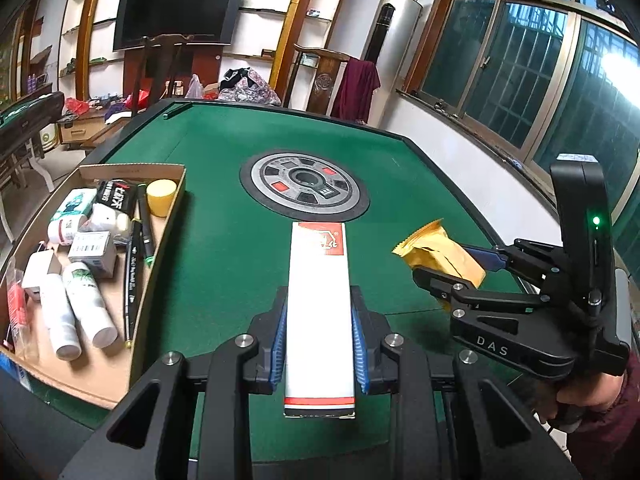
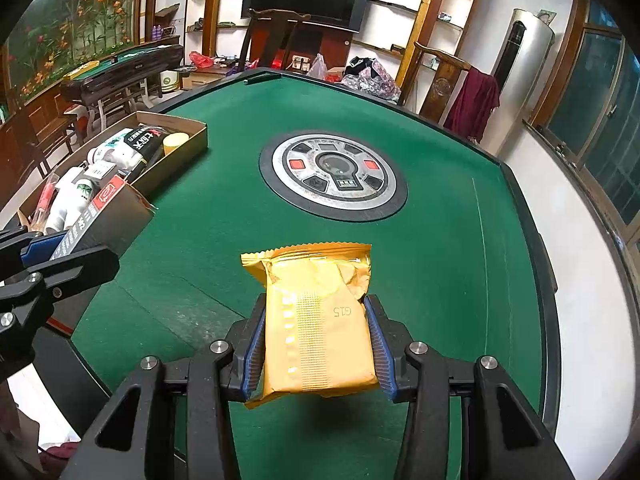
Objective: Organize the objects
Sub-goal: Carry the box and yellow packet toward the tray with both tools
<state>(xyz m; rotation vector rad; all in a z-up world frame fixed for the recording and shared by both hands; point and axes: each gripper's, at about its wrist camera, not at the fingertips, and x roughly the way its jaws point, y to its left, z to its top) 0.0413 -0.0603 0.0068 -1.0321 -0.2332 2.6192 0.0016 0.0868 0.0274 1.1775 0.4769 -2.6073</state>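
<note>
While left tongs (image 1: 319, 344) clamp white carton (image 1: 319, 300), right tongs (image 2: 319, 344) clamp gold packet (image 2: 320, 320).

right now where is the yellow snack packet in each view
Left wrist view: the yellow snack packet is at right of middle, clamped in the right tool, right of the white and red carton.
Right wrist view: the packet is at lower centre, between that tool's blue pads.
Shared landmark: the round control panel in the green table, beyond the packet in both.
</note>
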